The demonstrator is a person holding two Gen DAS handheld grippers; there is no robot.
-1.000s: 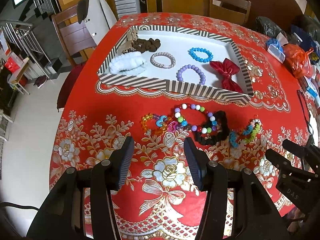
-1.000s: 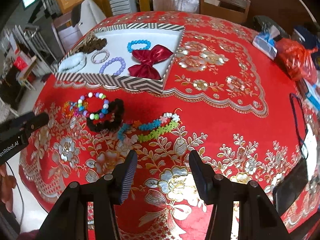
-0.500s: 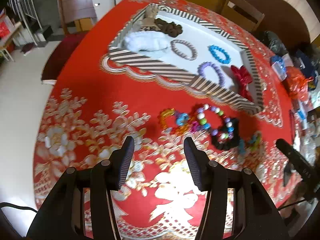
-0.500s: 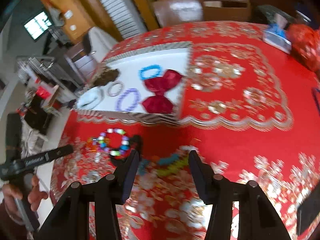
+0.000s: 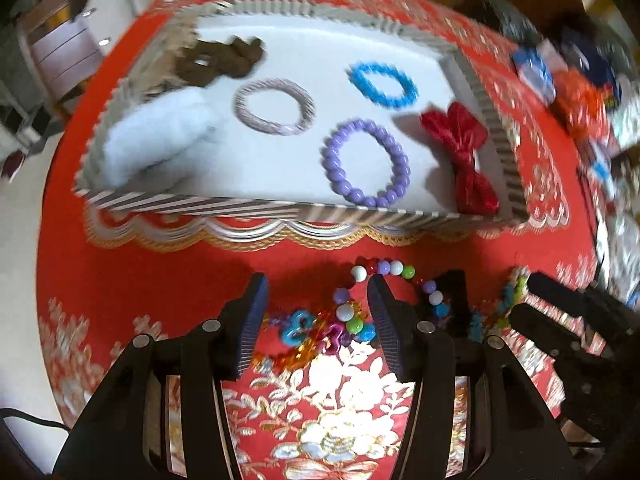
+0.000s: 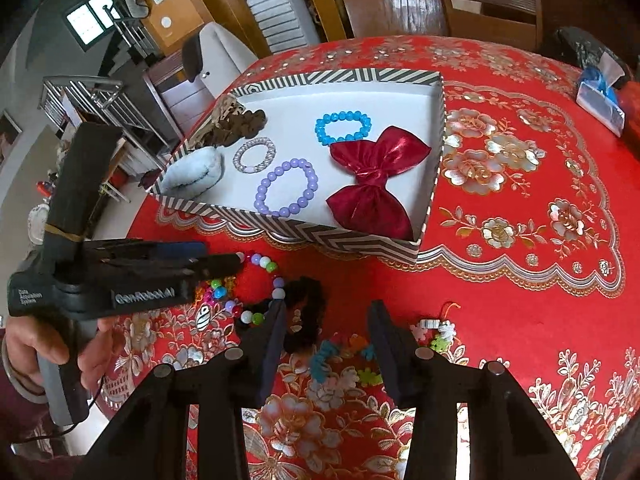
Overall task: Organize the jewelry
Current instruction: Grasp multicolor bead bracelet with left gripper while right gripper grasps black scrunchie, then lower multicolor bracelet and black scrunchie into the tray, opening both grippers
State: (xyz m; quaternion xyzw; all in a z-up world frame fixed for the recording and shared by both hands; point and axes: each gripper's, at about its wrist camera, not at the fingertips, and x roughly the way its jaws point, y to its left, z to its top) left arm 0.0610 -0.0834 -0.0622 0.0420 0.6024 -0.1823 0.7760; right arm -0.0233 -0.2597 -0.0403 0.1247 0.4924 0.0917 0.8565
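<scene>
left gripper [image 5: 316, 300] jaws spread, nothing held, bead bracelet [image 5: 362, 312] seen between fingers, lower centre | right gripper [image 6: 326, 320] jaws spread, black scrunchie [image 6: 306, 312] seen at left finger | striped box [image 6: 320, 236] upper centre

The left claw [image 5: 316, 312] has its jaws spread wide, the two black fingers [image 5: 248, 320] angled forward and down, tips low over the bench. In the right wrist view the same left claw [image 6: 224, 262] comes in from the left, lying nearly level, its fingers seen side-on so the gap between them does not show there. A bare left hand [image 6: 52, 350] wraps its grey handle from below, fingers curled round the grip. The right claw [image 6: 326, 320] also stands wide open, both fingers pointing forward, tips low and near the bench, nothing held between them.
</scene>
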